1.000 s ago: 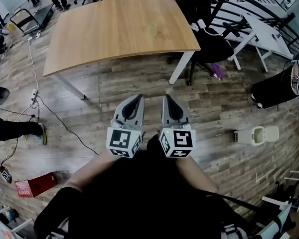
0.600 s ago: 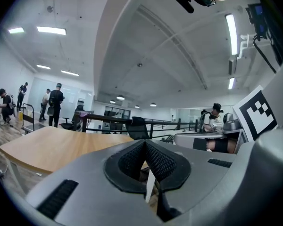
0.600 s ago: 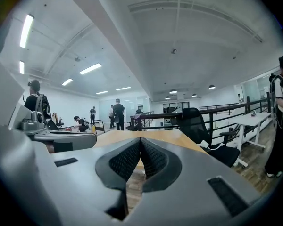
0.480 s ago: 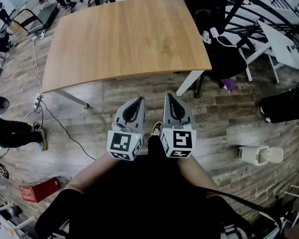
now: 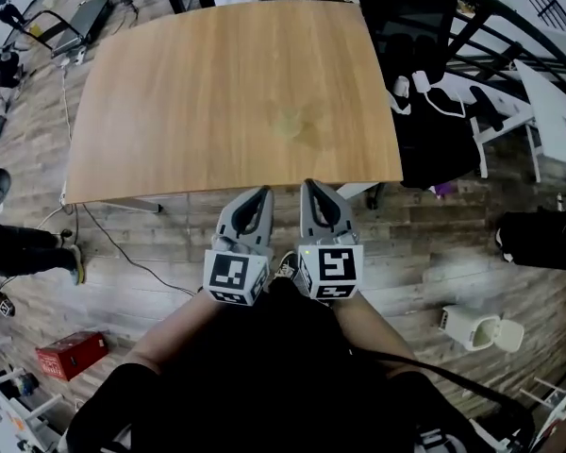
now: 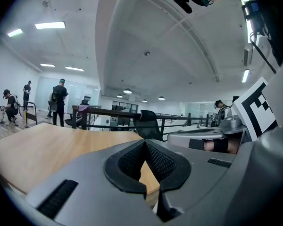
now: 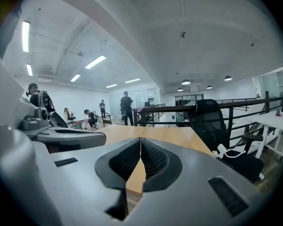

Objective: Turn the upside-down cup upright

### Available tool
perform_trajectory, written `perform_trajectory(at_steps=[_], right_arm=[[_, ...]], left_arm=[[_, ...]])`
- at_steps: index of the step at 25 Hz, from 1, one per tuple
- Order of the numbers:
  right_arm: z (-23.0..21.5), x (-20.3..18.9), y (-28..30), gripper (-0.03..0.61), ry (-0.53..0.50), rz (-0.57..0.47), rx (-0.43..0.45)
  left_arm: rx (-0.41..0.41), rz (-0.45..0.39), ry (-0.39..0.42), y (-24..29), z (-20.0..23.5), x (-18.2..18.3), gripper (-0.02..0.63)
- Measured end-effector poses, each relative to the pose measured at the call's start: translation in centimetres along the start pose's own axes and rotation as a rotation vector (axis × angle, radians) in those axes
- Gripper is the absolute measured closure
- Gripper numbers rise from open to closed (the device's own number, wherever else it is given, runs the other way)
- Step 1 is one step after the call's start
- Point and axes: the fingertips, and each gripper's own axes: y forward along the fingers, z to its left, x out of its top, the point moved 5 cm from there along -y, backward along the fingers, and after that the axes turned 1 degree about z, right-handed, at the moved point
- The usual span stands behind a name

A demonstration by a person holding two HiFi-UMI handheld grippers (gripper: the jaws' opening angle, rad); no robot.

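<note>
While my left gripper and right gripper hang side by side just short of the table's near edge, both clenched empty, the cup sits faint near the table's middle.

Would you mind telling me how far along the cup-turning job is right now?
Nothing looks done yet. The left gripper and right gripper are shut and empty, side by side by the near edge of the table. A pale shape mid-table may be the cup; how it stands is unclear. Reaching, gripping and turning it are left.
</note>
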Motion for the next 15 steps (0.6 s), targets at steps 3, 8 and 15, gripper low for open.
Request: perform_trajectory(at_steps=[3,8,15], right_arm=[[-1.8,-0.5,3.5,0.565,0.009,0.021,0.002],[-3.4,-2.5,9.2,0.563,0.028,0.060,0.015],[-4.3,-6.4,17.6,0.496,0.056,0.132,0.010]], left_arm=[[0.020,0.019,0.013,3.2,2.0,-0.3,0.606],[0.032,0.048,0.018,8.2,5.4,-2.5,0.606],[-0.004,0.088,0.014,15.0,11.0,-6.8,0.606]])
